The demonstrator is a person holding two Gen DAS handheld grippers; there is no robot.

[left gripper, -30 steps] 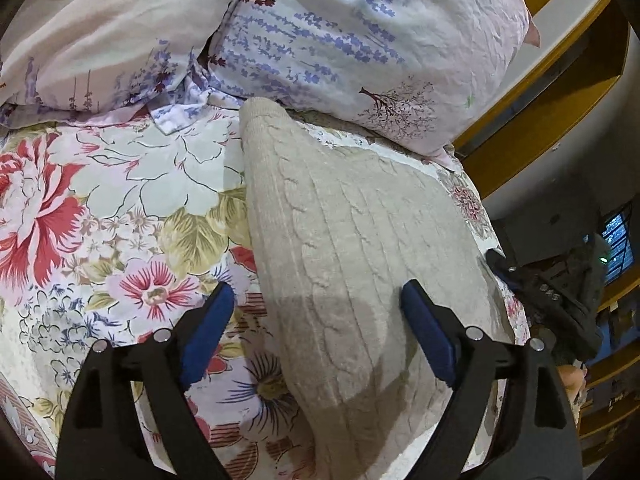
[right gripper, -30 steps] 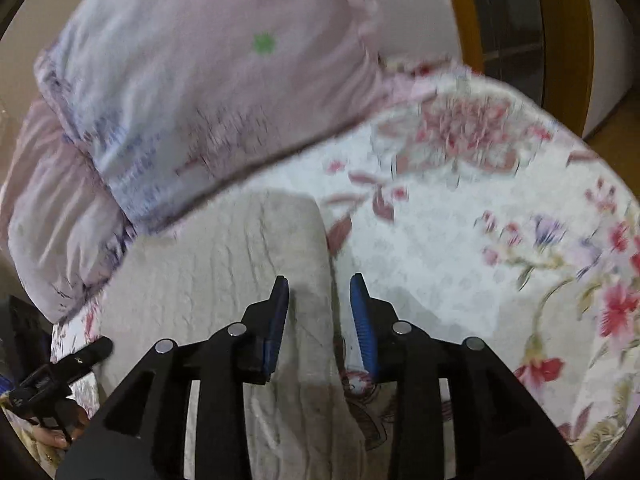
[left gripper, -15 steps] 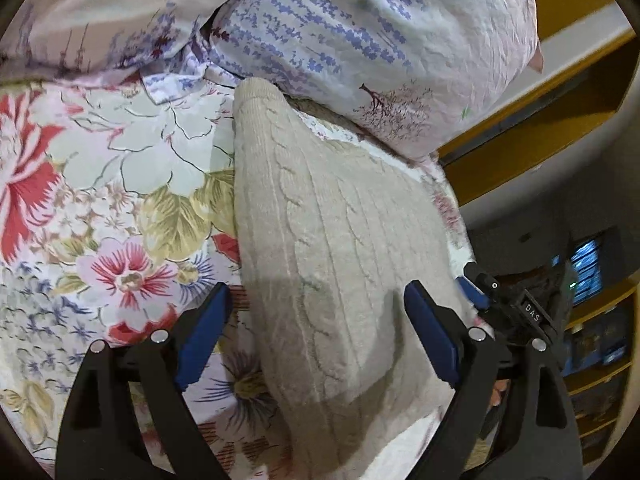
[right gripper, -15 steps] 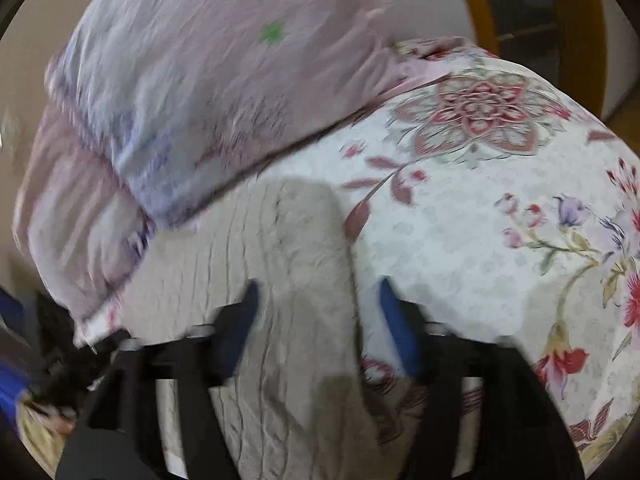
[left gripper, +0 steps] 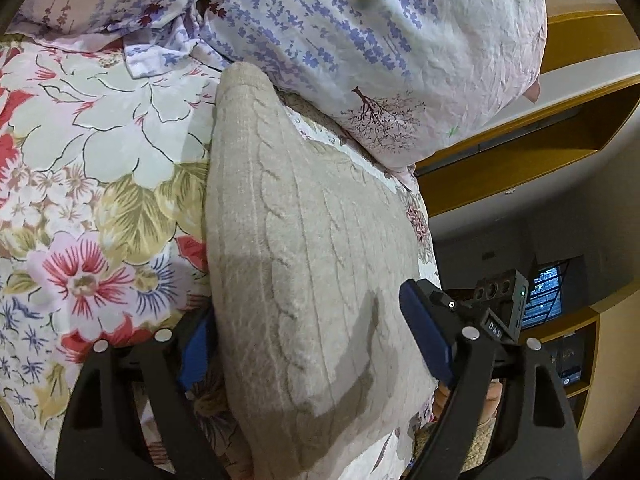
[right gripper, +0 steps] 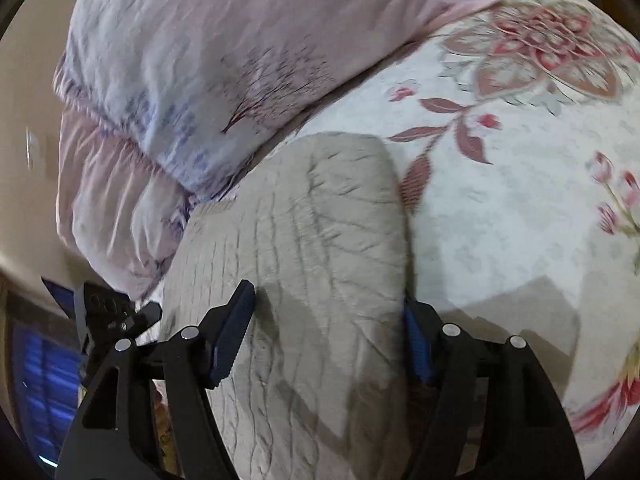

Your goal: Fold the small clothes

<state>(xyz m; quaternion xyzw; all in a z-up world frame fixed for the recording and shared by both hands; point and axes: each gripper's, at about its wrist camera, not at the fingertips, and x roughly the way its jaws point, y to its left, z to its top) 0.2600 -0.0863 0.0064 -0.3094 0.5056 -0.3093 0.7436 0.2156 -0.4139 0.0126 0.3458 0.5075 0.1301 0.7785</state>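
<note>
Between my left gripper (left gripper: 310,338) fingers sits the near end of the beige cable-knit sweater (left gripper: 304,248), folded into 1 long thick strip. Those jaws are spread wide, 1 blue pad on each side of the strip, nothing pinched as far as I can see. Same deal with my right gripper (right gripper: 328,336): wide apart, straddling the same sweater (right gripper: 304,264) from the other side, 1 finger over the knit and the other tucked down by its edge, so not clamped on anything either. My guess is I'm straddling it like this so I can squeeze through the full thickness and flip the near end over for the next fold.

Outward from there, the sweater lies flat on the floral quilted bedspread (left gripper: 100,168), its far end tucked against the lavender-print white pillow (left gripper: 400,40). Makes sense, the bed gives a wide soft surface to fold on.

Count: 2 grippers, 1 sweater, 1 bedspread, and 2 pillows I can make out, the second being the pale pink pillow (right gripper: 108,200) behind the first. Wooden shelving (left gripper: 560,152) sits past the bed edge.
</note>
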